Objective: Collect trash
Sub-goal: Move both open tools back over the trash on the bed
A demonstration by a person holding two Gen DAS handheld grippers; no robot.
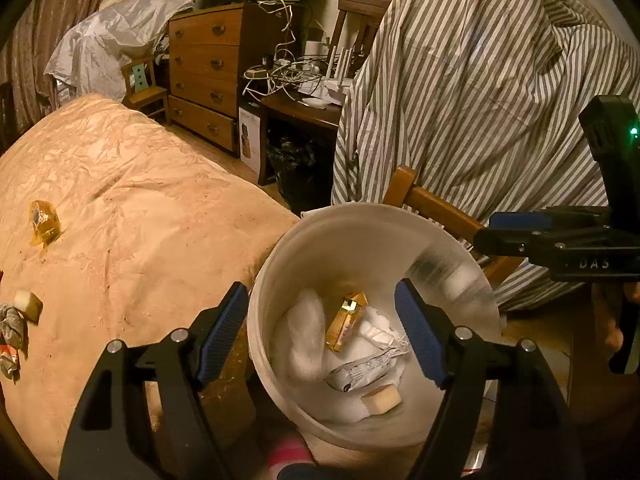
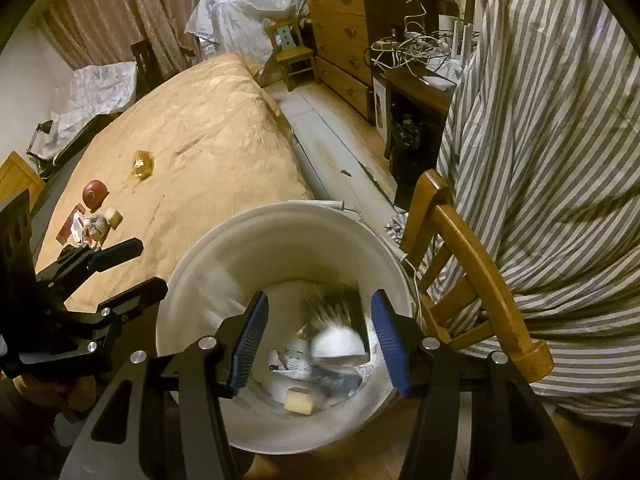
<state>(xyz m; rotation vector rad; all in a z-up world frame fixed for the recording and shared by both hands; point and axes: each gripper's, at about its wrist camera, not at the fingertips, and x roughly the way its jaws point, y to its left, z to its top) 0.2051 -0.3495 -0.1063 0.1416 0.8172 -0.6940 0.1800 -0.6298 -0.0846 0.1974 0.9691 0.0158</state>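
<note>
Both tools hang open and empty over a white bucket [image 1: 280,264] beside the bed [image 1: 132,200].
Left tool [image 1: 320,332], right tool [image 2: 316,340]: wrappers [image 1: 346,322] lie inside.

The white bucket [image 2: 224,264] stood open-mouthed, wedged between the bed [image 2: 208,128] and a wooden chair [image 2: 472,248] draped with a striped shirt [image 2: 540,160]; the floor [image 2: 328,120] beyond lay passable.

Both wrist views look steeply down, close over the same white bucket [image 1: 280,272] beside the bed [image 2: 208,120].
</note>
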